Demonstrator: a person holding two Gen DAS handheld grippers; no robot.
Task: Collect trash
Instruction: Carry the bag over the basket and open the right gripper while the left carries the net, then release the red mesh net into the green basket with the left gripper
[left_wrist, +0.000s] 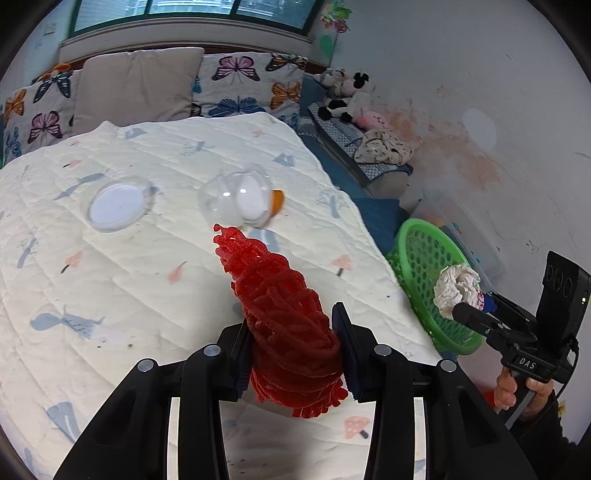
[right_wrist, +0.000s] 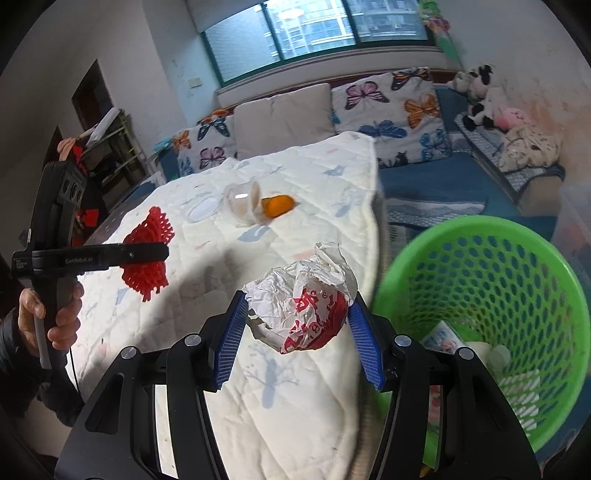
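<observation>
Right now my right gripper (right_wrist: 297, 325) has its blue pads pressed against either side of a crumpled white-and-red wrapper (right_wrist: 301, 308), jaws only partly closed because the wad is bulky. I carry it clear of the quilt (right_wrist: 295, 406) and angled towards the green basket (right_wrist: 491, 236), which stands just beside the bed's edge on my right, so a release should drop it straight in. Some trash already lies at the bottom of that basket.

My left gripper (left_wrist: 291, 354) is clamped the same way on a bundle of red foam netting (left_wrist: 284, 314), squeezed at its lower end so the rest sticks forward past the fingertips. I hold it above the quilt, further from the basket than the wrapper, probably so the right hand can unload first.

Beyond both grippers, a clear plastic cup (left_wrist: 238, 201) lies tipped on the quilt with a piece of orange peel (left_wrist: 276, 201) touching it, and a clear lid (left_wrist: 118, 203) sits well apart. Those look like the remaining trash to fetch.
</observation>
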